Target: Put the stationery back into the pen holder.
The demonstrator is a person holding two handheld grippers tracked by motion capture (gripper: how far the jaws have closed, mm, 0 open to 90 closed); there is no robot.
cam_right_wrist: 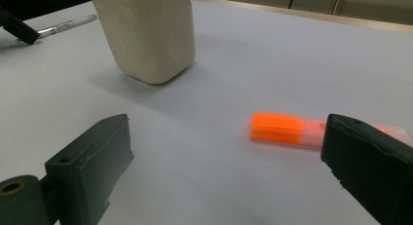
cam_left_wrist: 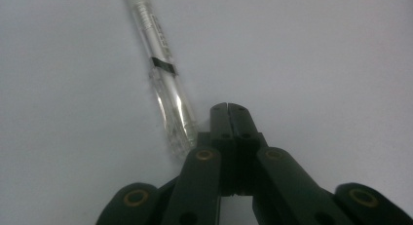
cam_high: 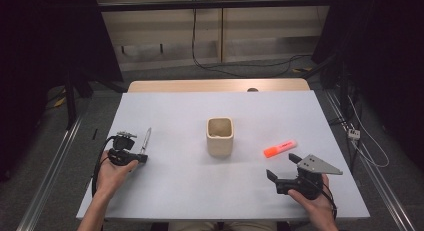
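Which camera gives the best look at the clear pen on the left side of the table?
The left gripper view: the pen lies close up, its clear barrel, black band and print visible, just beside the shut left gripper. The high view shows it as a thin sliver; the right gripper view catches a far-off stretch behind the cup.

Legible text: none. The clear pen (cam_left_wrist: 163,64) carries print on its white barrel above a black band, too blurred to read. The orange highlighter (cam_right_wrist: 292,131) shows faint marks on its pale body, likewise unreadable.
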